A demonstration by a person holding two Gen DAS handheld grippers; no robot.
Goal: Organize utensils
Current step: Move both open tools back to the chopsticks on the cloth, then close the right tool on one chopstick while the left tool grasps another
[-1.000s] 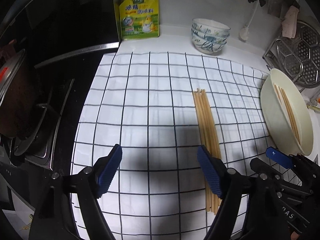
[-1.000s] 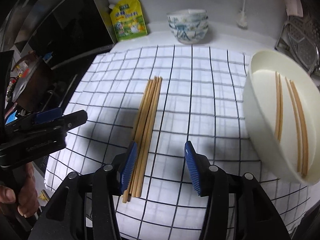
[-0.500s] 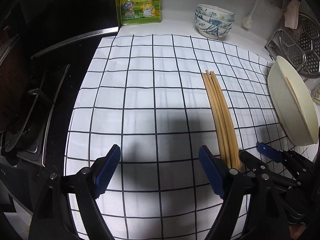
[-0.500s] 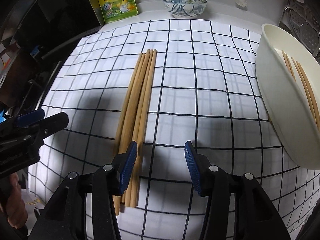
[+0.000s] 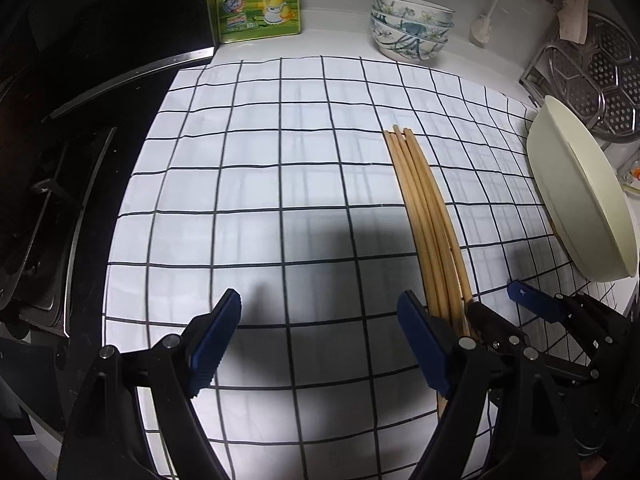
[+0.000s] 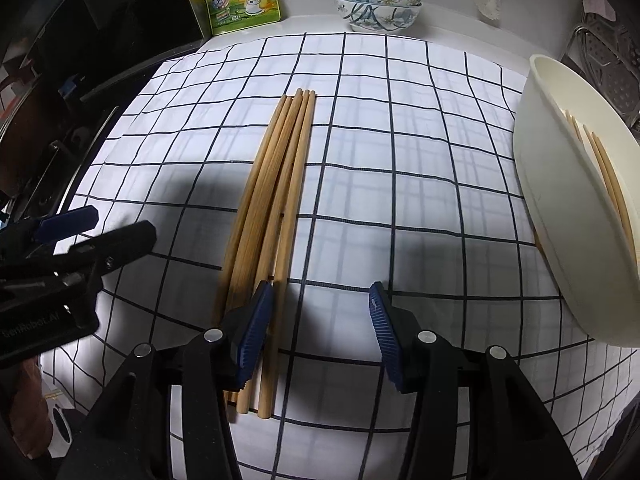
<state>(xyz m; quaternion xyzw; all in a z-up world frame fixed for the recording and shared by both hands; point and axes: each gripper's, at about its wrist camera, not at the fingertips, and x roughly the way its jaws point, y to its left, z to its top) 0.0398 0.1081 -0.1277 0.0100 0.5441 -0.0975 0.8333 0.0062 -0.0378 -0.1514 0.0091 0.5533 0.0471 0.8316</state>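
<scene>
Several wooden chopsticks [image 6: 276, 184] lie side by side on the white checked cloth [image 6: 400, 160]; they also show in the left wrist view [image 5: 428, 216]. My right gripper [image 6: 318, 320] is open and low over their near ends, its left finger just over them. My left gripper [image 5: 320, 340] is open and empty, left of the bundle, its right finger beside the sticks. A cream tub [image 6: 560, 200] at the right holds a few more chopsticks [image 6: 608, 176]; the tub shows in the left wrist view too [image 5: 580, 200].
A yellow seasoning pouch [image 5: 256, 0] and stacked patterned bowls [image 5: 412, 26] stand at the back. A black stove [image 5: 48, 160] lies left of the cloth. A metal steamer rack [image 5: 600, 80] stands behind the tub. A white brush [image 6: 490, 0] leans on the back wall.
Both grippers have moved forward and down toward the cloth. The right gripper has closed in on the near ends of the chopsticks. Both stay open.
</scene>
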